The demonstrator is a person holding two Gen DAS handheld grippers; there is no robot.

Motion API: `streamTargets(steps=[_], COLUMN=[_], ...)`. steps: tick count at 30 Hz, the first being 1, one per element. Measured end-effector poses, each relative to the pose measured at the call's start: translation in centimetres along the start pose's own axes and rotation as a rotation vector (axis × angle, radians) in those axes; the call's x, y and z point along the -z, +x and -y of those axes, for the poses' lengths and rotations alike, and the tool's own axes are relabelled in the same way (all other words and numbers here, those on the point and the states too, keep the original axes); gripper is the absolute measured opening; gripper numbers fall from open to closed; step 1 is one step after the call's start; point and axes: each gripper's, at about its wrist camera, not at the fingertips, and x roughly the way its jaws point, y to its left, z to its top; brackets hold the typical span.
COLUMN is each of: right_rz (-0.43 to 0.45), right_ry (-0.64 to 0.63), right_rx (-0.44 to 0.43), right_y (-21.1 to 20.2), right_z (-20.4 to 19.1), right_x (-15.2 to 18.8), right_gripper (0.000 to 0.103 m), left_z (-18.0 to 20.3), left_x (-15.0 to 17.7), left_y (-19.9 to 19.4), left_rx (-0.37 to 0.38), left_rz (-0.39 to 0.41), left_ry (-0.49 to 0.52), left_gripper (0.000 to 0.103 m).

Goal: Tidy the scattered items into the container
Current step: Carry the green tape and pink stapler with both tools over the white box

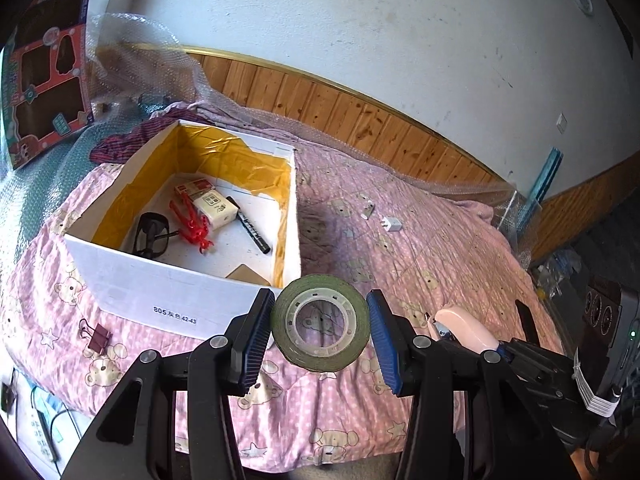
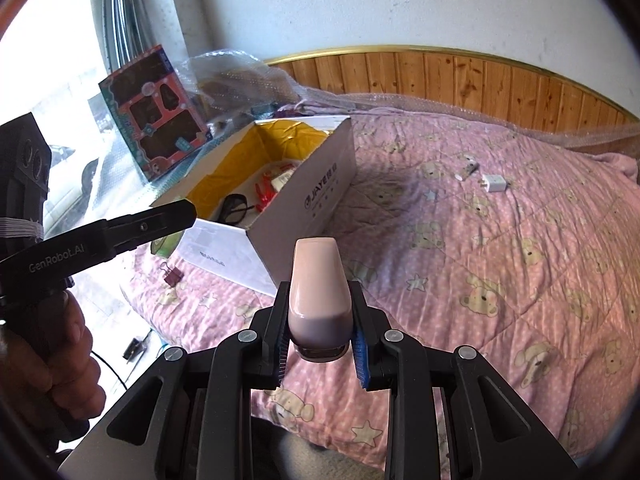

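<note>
My left gripper [image 1: 320, 334] is shut on a green tape roll [image 1: 320, 360] and holds it just above the pink quilt, by the near right corner of the white shoebox [image 1: 160, 292]. The box has yellow lining and holds glasses [image 1: 150, 234], red clips [image 1: 190, 220], a tissue pack [image 1: 212, 204] and a black marker [image 1: 250, 226]. My right gripper [image 2: 320, 344] is shut on a pink stapler [image 2: 320, 292], which points toward the box [image 2: 320, 192]. On the quilt lie a maroon binder clip [image 1: 98, 338], a white charger [image 2: 494, 183] and a small white item [image 2: 467, 170].
A red and teal toy box [image 1: 48, 80] leans at the far left, with bubble wrap [image 1: 144, 52] behind the shoebox. Wood panelling [image 2: 480, 76] backs the bed. A hand [image 2: 60, 352] grips the left tool. Cables [image 1: 48, 420] lie on the floor below the bed's near edge.
</note>
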Motion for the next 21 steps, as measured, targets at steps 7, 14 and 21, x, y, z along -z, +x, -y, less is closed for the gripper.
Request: streamTargets(steps=[7, 14, 21], right_rz=[0.014, 0.022, 0.022], right_ry=[-0.004, -0.012, -0.031], right_rx=[-0.025, -0.051, -0.08], right_y=[0.2, 1.2, 2.5], right_z=[-1.0, -1.8, -3.1], right_x=[-1.2, -2.6, -3.8], right_gripper=[0.027, 0.027, 0.027], left_z=[-1.4, -2.9, -5.3], left_x=[-0.7, -1.7, -2.7], left_y=[-0.2, 0.1, -0.4], left_rx=[-0.02, -0.061, -0.101], left_rz=[0.015, 0.02, 0.037], left_ry=[-0.018, -0.026, -0.052], left_gripper=[0.049, 0.049, 0.049])
